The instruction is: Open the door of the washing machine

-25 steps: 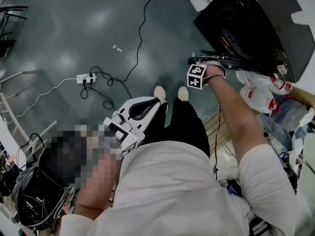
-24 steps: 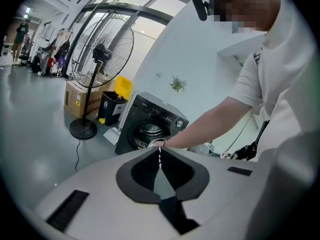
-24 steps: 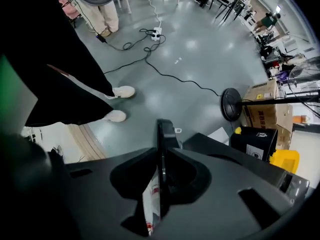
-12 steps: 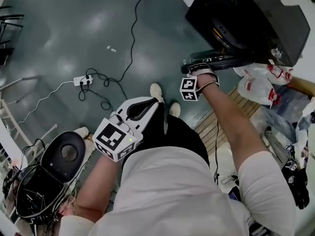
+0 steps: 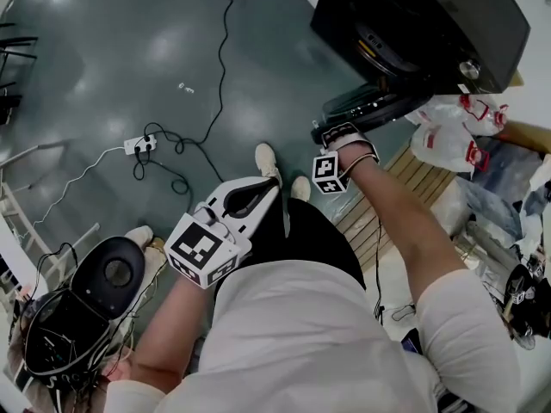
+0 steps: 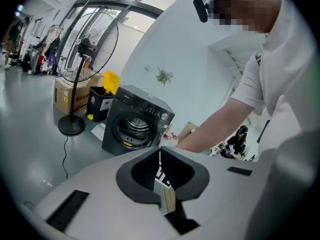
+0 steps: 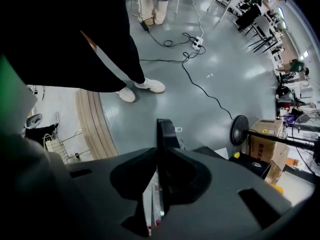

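Note:
The black washing machine (image 5: 430, 24) stands at the top right of the head view, and its round door (image 5: 370, 106) is swung out from the front. My right gripper (image 5: 334, 134) points steeply down and is shut on the door's edge. In the right gripper view that edge is a dark slab (image 7: 165, 134) running up between the jaws. My left gripper (image 5: 250, 198) hangs in front of the person's legs, shut on nothing. In the left gripper view the washing machine (image 6: 115, 129) faces me with its drum (image 6: 134, 129) uncovered, and the person's right arm (image 6: 215, 126) reaches toward it.
A power strip (image 5: 138, 143) with cables lies on the grey floor at the left. Plastic bags (image 5: 452, 132) and a wooden pallet (image 5: 405, 188) are to the right of the machine. A standing fan (image 6: 82, 59) and a cardboard box (image 6: 67, 96) are to the left of it.
The door has swung further out from the machine with my right gripper on its edge, moving down and left in the head view. The left gripper has drifted slightly.

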The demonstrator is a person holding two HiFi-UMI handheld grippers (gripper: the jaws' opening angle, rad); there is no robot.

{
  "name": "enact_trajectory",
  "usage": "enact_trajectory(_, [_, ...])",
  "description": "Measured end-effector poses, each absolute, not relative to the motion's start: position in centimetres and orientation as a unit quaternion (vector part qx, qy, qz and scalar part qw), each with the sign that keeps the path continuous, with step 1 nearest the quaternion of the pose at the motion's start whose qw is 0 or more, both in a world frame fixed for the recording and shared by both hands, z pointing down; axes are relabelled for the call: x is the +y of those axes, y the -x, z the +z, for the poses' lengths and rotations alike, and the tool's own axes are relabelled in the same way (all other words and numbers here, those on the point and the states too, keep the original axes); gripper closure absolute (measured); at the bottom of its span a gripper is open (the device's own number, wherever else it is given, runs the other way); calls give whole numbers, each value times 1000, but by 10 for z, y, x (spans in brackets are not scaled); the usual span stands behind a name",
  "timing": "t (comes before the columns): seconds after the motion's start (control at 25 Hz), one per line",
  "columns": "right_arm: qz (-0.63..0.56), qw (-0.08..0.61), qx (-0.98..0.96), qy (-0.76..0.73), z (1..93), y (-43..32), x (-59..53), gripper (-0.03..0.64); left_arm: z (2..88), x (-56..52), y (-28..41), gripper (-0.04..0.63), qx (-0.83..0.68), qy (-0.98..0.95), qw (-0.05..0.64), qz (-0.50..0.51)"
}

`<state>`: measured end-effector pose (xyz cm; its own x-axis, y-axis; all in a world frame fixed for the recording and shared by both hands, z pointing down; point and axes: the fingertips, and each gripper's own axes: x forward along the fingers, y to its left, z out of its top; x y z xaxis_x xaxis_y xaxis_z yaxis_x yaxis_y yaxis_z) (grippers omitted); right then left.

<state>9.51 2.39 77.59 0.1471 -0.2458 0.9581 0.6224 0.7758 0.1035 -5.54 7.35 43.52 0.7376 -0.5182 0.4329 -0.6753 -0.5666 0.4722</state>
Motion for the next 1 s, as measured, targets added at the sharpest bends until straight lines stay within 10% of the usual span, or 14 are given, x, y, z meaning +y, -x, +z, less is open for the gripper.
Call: enact_trajectory(1.0, [-340,735,-538,234,780,-203,117,540,435,111,-22,574,-290,-897,304,139])
